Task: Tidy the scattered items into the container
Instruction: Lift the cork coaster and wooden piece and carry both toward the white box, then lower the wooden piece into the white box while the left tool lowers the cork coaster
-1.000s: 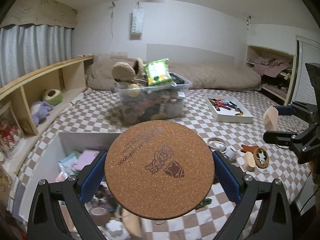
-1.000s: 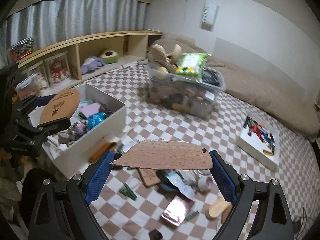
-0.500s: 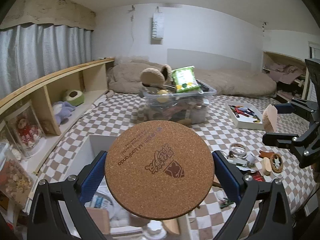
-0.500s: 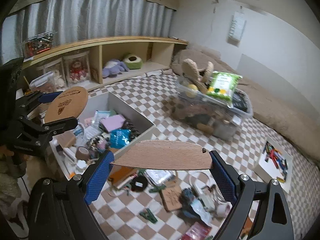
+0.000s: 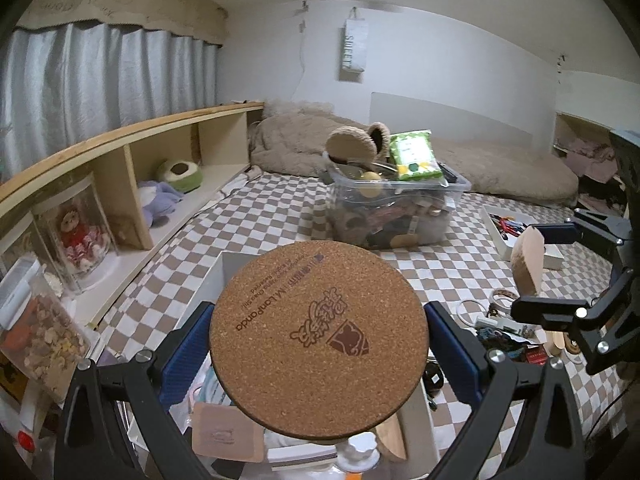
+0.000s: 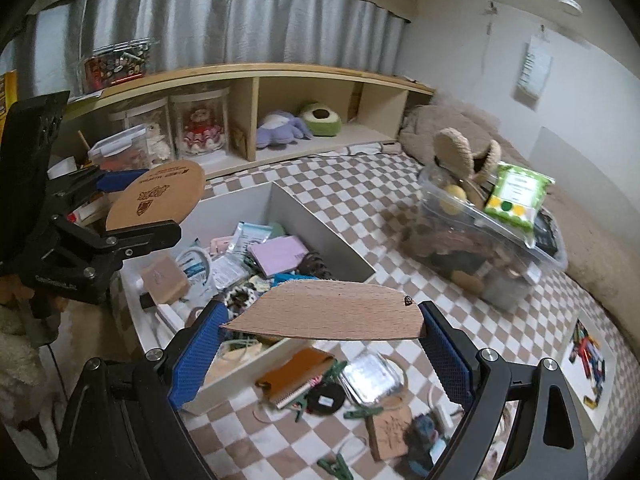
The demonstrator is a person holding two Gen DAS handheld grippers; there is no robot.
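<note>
Both grippers have advanced over the white box (image 6: 320, 224); left gripper (image 5: 320, 336) clamps the cork coaster (image 5: 319, 338), right gripper (image 6: 322, 320) the wooden board (image 6: 332, 316). Lower before releasing.

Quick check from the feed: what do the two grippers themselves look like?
Both match: the left gripper and right gripper have black angular frames with silver screw heads and blue textured pads on the fingers. The left one carries faint white lettering on its side, unreadable.
</note>
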